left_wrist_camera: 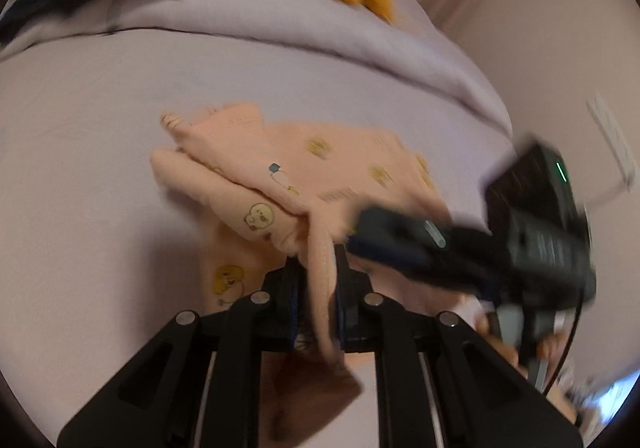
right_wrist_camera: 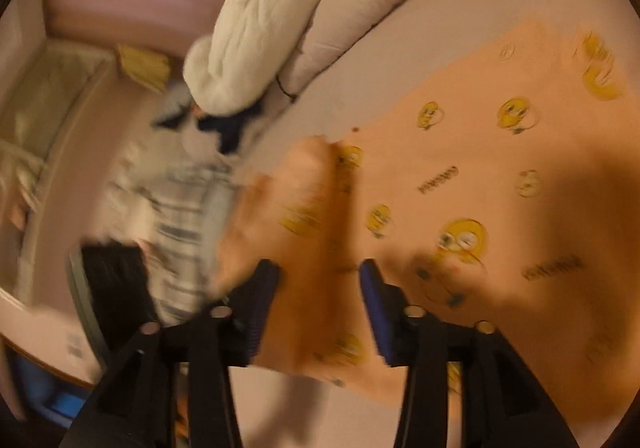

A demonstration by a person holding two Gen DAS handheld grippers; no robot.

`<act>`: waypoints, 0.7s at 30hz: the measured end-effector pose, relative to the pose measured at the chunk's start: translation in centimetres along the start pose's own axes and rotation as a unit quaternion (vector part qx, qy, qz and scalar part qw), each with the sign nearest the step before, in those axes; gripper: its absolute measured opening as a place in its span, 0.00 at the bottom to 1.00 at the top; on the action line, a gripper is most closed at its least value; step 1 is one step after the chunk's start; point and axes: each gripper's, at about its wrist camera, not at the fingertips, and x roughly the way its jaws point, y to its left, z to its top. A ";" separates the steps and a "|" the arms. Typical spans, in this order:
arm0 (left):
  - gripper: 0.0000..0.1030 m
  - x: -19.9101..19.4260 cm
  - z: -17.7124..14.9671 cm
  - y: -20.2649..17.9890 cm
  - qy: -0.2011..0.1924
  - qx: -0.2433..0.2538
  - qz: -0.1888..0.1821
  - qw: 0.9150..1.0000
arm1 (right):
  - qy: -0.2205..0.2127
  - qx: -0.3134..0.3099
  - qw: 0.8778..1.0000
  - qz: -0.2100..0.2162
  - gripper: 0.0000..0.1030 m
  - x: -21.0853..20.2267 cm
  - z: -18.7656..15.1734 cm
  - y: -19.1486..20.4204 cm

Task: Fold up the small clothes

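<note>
Black jaws of the left gripper (left_wrist_camera: pixel 316 288) are clenched on a fold of the peach garment (left_wrist_camera: pixel 320 184), lifting that part off the bed (left_wrist_camera: pixel 80 152). Most of the garment lies on the lilac sheet, below the quilt (left_wrist_camera: pixel 320 32) at the bed's far edge. Jaws of the right gripper (right_wrist_camera: pixel 320 280) stand released above the cloth, gripping nothing.

Right tongs (right_wrist_camera: pixel 320 288) parted above peach garment (right_wrist_camera: pixel 460 176).

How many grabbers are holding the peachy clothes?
1. The left hand-held gripper pinches the peach garment; the right hand-held gripper is open above it.
</note>
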 end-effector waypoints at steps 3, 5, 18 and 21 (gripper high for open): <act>0.17 2.5 -0.5 -1.8 0.031 0.025 -0.020 0.999 | -0.006 0.046 0.999 0.023 0.50 0.3 0.4 -2.0; 0.18 3.9 -0.9 -2.2 0.055 0.015 -0.063 0.996 | -0.013 0.062 0.998 0.020 0.51 -0.1 0.0 -3.1; 0.19 -0.4 -4.9 0.6 0.026 -0.012 -0.073 0.997 | -0.003 0.006 0.998 -0.067 0.44 0.8 1.1 -3.1; 0.22 -2.3 -6.0 2.1 0.013 -0.028 -0.062 0.998 | -0.009 -0.019 0.992 -0.123 0.14 2.0 1.2 -2.5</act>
